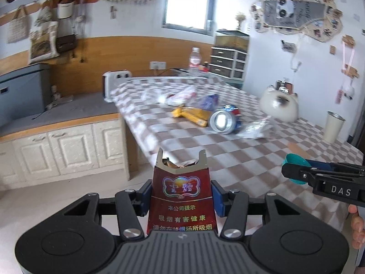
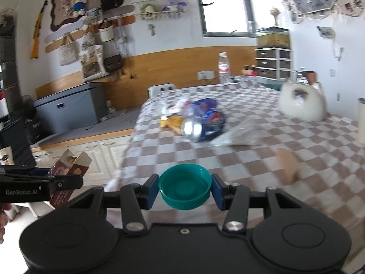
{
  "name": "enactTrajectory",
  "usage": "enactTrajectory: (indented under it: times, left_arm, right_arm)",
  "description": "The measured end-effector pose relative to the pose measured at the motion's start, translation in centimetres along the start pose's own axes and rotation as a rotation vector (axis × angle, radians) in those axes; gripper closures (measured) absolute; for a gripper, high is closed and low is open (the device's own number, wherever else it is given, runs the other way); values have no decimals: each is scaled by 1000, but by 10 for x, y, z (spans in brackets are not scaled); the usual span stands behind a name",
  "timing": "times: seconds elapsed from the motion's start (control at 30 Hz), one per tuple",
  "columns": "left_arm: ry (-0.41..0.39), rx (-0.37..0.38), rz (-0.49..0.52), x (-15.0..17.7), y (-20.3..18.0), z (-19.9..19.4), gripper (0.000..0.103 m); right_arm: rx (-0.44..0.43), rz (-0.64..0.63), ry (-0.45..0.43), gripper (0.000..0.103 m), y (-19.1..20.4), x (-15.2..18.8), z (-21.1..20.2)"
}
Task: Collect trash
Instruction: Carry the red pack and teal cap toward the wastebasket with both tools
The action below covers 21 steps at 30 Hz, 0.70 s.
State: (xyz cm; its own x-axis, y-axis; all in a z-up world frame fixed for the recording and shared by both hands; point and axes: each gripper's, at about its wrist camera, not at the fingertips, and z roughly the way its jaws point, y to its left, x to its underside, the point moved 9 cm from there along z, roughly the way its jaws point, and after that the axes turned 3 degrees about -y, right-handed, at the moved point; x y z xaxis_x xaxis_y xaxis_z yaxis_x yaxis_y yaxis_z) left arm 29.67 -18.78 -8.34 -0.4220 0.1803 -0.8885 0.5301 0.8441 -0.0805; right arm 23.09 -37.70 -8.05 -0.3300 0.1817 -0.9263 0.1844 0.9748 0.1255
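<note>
At the bottom centre of the left wrist view, the left gripper (image 1: 181,196) is clamped on a dark red cigarette pack (image 1: 181,196), its torn-open top pointing up and away. At the bottom centre of the right wrist view, the right gripper (image 2: 184,188) pinches a teal bottle cap (image 2: 184,186) between its blue pads, the hollow side facing up.

Beyond both lies the checked cloth (image 1: 228,155) covering the counter. In mid-frame sits a cluster of trash: a crushed blue drink can (image 1: 224,119) on its side with its silver end toward the camera, a yellow wrapper (image 1: 191,115) to its left, a clear plastic wrapper (image 1: 255,129) to its right, and behind them what looks like a blue packet (image 1: 208,101) and a white plastic bag (image 1: 180,96), both blurred.

Farther right are a round white cat plush (image 1: 279,106) and a pale tumbler (image 1: 333,126). A clear water bottle (image 1: 195,60) stands at the far end.
</note>
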Motion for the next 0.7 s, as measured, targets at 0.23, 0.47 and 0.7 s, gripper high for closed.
enactTrajectory:
  times: [0.23,0.47,0.7]
  left_arm:
    - [9,-85,-70,19,65,-16,51]
    - [31,-139,-150,44,122,-21,51]
    - [83,-176,-226,83,169,-7,51]
  right_arm:
    - [-92,-42,37,53,65,13,21]
    - [-167,-86,87,53,126,32,46]
    - [-216,-118,170,53,178,67,82]
